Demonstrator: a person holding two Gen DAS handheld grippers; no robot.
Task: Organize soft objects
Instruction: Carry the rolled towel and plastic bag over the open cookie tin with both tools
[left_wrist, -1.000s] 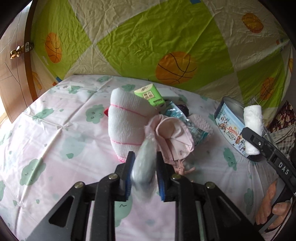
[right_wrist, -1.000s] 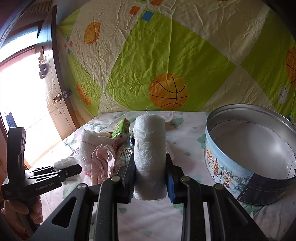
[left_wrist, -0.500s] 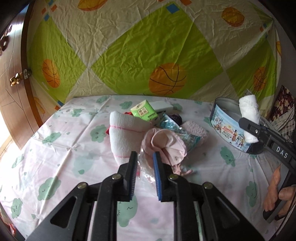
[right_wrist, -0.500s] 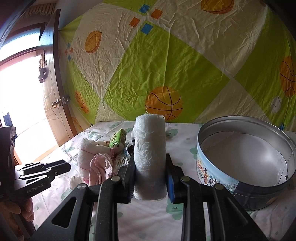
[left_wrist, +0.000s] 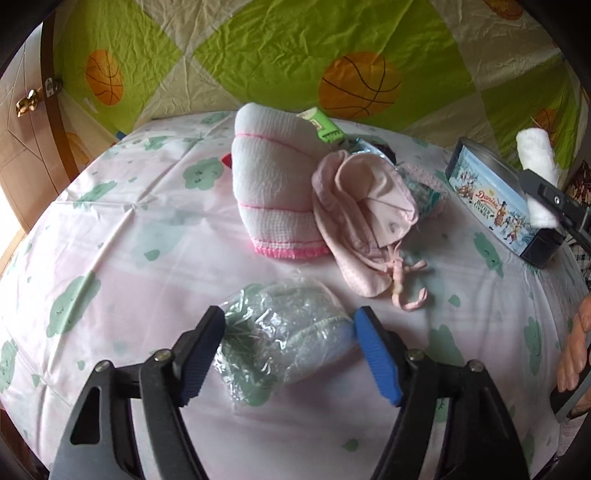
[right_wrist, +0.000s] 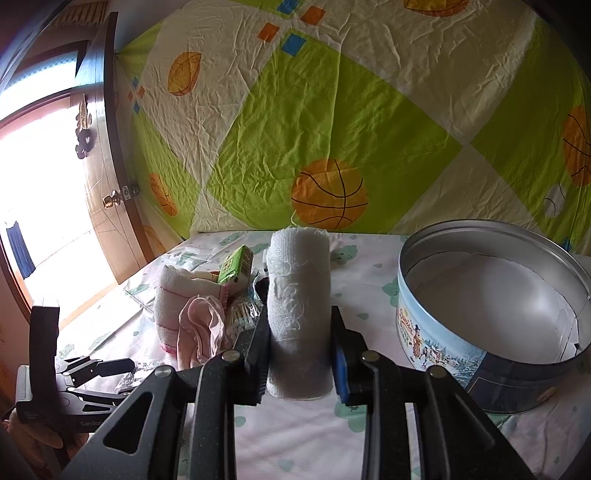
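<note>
A clear plastic packet (left_wrist: 284, 332) of something soft is lying on the cloud-print sheet (left_wrist: 122, 240) between the fingers of the left gripper (left_wrist: 288, 349), whose jaws are opening and no longer pressing it. The right gripper (right_wrist: 297, 354) is clamping an upright rolled white towel (right_wrist: 299, 310) just left of the round cookie tin (right_wrist: 491, 373), which is sitting lidless with nothing inside (only its pale floor showing). Beyond the packet, a pink-striped white cloth (left_wrist: 273, 188) and a pink drawstring pouch (left_wrist: 365, 221) are touching each other.
</note>
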